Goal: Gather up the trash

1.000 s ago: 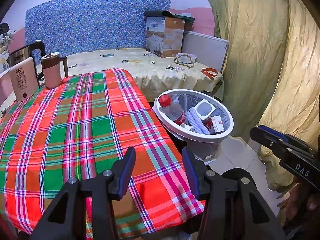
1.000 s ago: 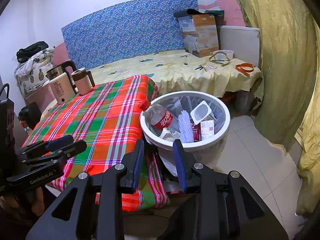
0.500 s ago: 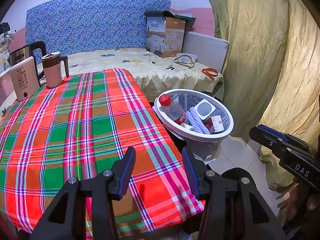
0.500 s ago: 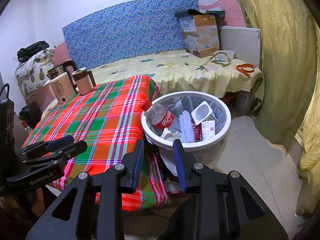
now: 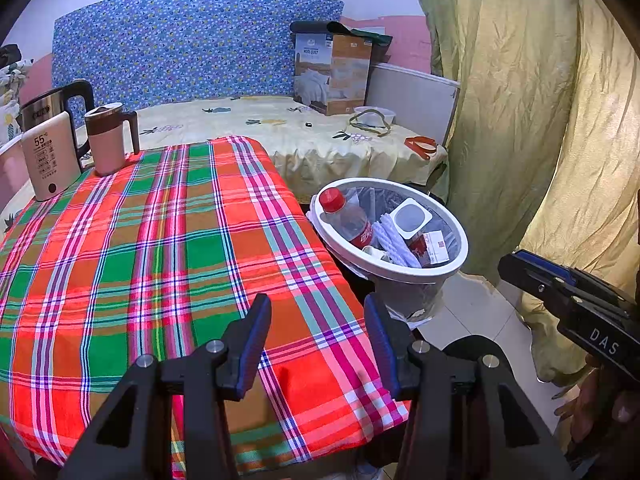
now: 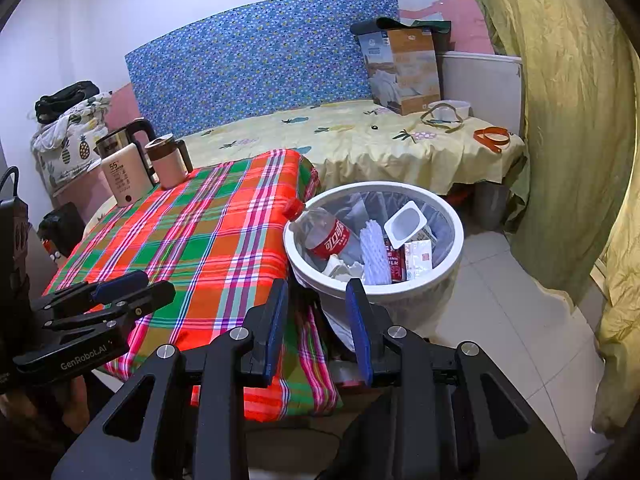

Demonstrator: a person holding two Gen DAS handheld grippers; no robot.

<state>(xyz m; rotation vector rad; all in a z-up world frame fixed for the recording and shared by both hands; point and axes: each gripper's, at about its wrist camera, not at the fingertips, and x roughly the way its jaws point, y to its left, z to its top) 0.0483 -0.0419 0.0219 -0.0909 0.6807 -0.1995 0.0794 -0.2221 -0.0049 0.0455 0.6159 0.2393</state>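
A white trash bin [image 5: 452, 268] [image 6: 444, 280] stands on the floor beside the table's right edge. It holds a cola bottle [image 5: 348, 220] [image 6: 324, 232], a white foam net [image 6: 374, 254], a white plastic cup [image 6: 405, 224] and a small milk carton [image 6: 418, 260]. My left gripper [image 5: 318, 316] is open and empty above the near right corner of the plaid tablecloth [image 5: 160, 240]. My right gripper [image 6: 318, 304] is open and empty, low in front of the bin; it also shows in the left wrist view [image 5: 520, 266]. The left gripper shows side-on in the right wrist view [image 6: 160, 284].
A kettle [image 5: 52, 152] and a pink mug [image 5: 108, 136] stand at the table's far left. Behind is a bed [image 5: 320, 132] with a cardboard box [image 5: 332, 72], a bowl and straps. A yellow-green curtain [image 5: 520, 120] hangs at the right over tiled floor [image 6: 520, 340].
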